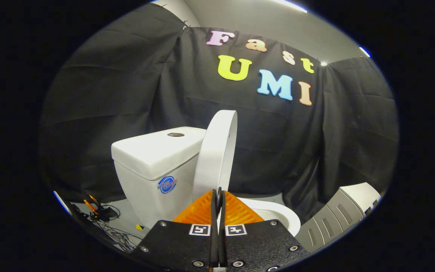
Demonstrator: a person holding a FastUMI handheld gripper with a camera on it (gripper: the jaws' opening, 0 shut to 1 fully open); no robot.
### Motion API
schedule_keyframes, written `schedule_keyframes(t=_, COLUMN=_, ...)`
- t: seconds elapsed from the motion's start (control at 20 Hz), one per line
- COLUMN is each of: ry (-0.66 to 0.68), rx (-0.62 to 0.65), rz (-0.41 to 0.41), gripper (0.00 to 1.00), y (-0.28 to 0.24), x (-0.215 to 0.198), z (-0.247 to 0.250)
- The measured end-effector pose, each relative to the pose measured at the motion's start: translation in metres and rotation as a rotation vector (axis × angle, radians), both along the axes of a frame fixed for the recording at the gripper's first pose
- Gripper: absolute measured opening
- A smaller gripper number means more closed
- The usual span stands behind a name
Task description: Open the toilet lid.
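gripper (219, 193) level, aimed at the toilet side-on, fingers pressed together with nothing between them | toilet lid (217, 151) white, raised upright, edge-on, leaning by the tank (157, 158) | lid just ahead of the fingertips; bowl rim (278, 213) beyond them, beside the lid

One toilet (157, 166) stands in the booth, with one tank, one raised lid (217, 151) just beyond the fingertips at twelve o'clock, one flush button (175, 134) on the tank top at eleven o'clock, and one round sticker (167, 184) on the tank's front. One gripper (218, 196) shows two fingers pressed together with nothing between them, each carrying one square marker, two markers in all. One tangle of cables (104, 219) lies on the floor at nine o'clock of the fingers, and one grey appliance (338, 215) sits at three o'clock.
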State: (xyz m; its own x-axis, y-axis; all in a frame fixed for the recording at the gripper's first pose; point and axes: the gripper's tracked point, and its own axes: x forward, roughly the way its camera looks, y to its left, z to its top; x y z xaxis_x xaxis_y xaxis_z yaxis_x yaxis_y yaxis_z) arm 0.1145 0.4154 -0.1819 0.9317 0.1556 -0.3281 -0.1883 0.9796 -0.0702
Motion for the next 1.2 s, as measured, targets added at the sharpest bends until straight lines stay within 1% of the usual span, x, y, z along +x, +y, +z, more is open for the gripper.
schedule_keyframes(t=0.15, ry=-0.004, rx=-0.014, rz=0.045, gripper=0.00, y=0.018, x=0.000, z=-0.001)
schedule_keyframes(t=0.25, ry=-0.006, rx=-0.036, rz=0.060, gripper=0.00, y=0.023, x=-0.002, z=0.001)
schedule_keyframes(t=0.4, ry=0.001, rx=0.008, rz=0.076, gripper=0.00, y=0.029, x=-0.002, z=-0.002)
schedule_keyframes(t=0.45, ry=-0.001, rx=0.018, rz=0.070, gripper=0.00, y=0.029, x=-0.002, z=0.000)
schedule_keyframes(t=0.6, ry=0.000, rx=0.021, rz=0.078, gripper=0.00, y=0.029, x=-0.001, z=0.000)
schedule_keyframes(t=0.75, ry=0.016, rx=0.093, rz=0.086, gripper=0.00, y=0.036, x=-0.002, z=-0.003)
schedule_keyframes(t=0.85, ry=0.032, rx=0.150, rz=0.131, gripper=0.05, y=0.044, x=-0.003, z=-0.003)
schedule_keyframes(t=0.9, ry=0.062, rx=0.145, rz=0.139, gripper=0.17, y=0.045, x=-0.002, z=-0.008)
schedule_keyframes(t=1.0, ry=0.088, rx=0.089, rz=0.128, gripper=0.30, y=0.032, x=-0.007, z=-0.013)
schedule_keyframes(t=1.05, ry=0.072, rx=0.078, rz=0.133, gripper=0.40, y=0.032, x=-0.010, z=-0.008)
schedule_keyframes(t=1.15, ry=0.029, rx=0.097, rz=0.142, gripper=0.78, y=0.026, x=-0.021, z=0.007)
schedule_keyframes(t=1.2, ry=0.009, rx=0.127, rz=0.145, gripper=0.96, y=0.019, x=-0.027, z=0.016)
